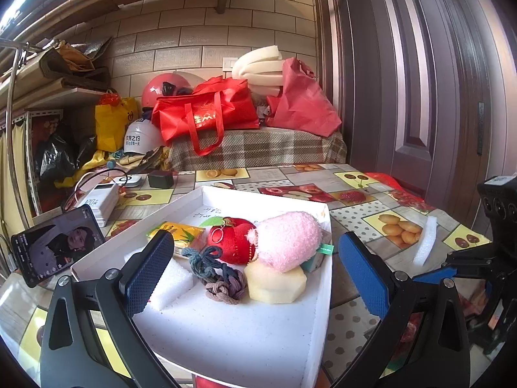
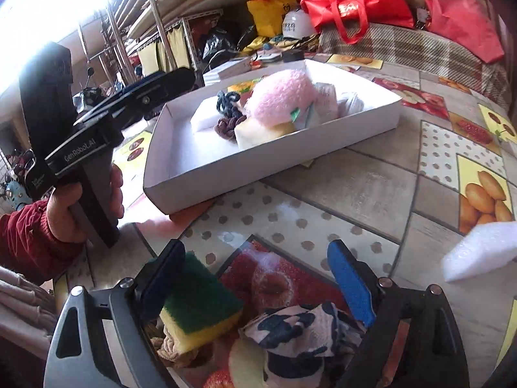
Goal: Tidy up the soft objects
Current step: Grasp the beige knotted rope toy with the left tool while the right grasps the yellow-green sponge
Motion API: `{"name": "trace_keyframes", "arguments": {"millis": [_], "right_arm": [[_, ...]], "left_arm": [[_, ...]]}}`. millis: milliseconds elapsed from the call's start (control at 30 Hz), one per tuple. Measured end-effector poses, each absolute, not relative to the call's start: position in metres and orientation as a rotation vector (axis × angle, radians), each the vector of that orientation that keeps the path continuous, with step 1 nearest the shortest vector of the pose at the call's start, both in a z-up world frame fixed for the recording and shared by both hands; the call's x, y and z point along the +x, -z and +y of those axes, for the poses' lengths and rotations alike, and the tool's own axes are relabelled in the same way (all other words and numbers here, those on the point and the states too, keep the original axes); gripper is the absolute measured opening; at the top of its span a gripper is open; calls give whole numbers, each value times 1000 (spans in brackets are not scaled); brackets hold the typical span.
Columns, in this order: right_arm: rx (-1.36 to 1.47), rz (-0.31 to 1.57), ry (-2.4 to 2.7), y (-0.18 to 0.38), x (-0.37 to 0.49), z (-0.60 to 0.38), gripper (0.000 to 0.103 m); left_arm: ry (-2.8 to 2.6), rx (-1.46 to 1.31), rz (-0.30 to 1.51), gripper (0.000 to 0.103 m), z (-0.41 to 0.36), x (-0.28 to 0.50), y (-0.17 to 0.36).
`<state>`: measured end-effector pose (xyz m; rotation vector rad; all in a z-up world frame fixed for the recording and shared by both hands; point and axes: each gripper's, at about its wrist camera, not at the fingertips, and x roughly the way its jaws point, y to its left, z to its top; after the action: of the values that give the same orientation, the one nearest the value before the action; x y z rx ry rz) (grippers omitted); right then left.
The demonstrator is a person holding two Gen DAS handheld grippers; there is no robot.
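Left wrist view: the left hand-held gripper (image 1: 255, 274) hovers over the near end of a white tray (image 1: 232, 333) on the table (image 1: 365, 226), its jaws spread wide and holding nothing. Between and beyond the fingers, inside the tray, lie a pink plush toy (image 1: 287, 239), a red plush apple (image 1: 231, 239) touching it on the left, a pale yellow sponge block (image 1: 276, 286) in front of the pink toy, a knot of hair ties (image 1: 216, 274), a white foam block (image 1: 169, 283) just beside the left finger, and a yellow-green packet (image 1: 176, 231) behind. A white foam strip (image 1: 426, 241) lies on the table well to the right of the tray, near the other gripper at the frame edge.

Right wrist view: the right hand-held gripper (image 2: 258, 278) points down at the table, near the tray's front corner, jaws released. A green-and-yellow scouring sponge (image 2: 197, 307) rests against the inside of its left finger (image 2: 161, 278); the right finger stands clear of it, so the sponge is not clamped. A navy-and-white patterned cloth (image 2: 297, 333) lies crumpled between the jaws, nearer the camera, with a beige knitted item (image 2: 168, 346) under the sponge. The foam strip (image 2: 481, 252) lies to the right. A hand (image 2: 80, 207) in a red sleeve holds the left gripper beside the tray.
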<state>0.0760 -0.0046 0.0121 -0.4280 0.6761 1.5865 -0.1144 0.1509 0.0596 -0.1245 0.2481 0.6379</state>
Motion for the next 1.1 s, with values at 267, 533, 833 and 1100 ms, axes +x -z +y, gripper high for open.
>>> {"name": "trace_keyframes", "arguments": {"millis": [267,533,833,1100], "right_arm": [[-436,571,-1530,-33,54,-53,91],[-487,548,-1489,-19,36,-77,91],[-703,486,-1446,4,-14,-22,87],[-686,544,-1432,9,-3,-7,30]], "left_arm": [[-493,-131,263,103,125,-134,-62],[-357,-87,357,103,106,-139,-59],[-432,-187,326,103,126,-151,-57],[-431,-184,323,103,127,-152,-56]]}}
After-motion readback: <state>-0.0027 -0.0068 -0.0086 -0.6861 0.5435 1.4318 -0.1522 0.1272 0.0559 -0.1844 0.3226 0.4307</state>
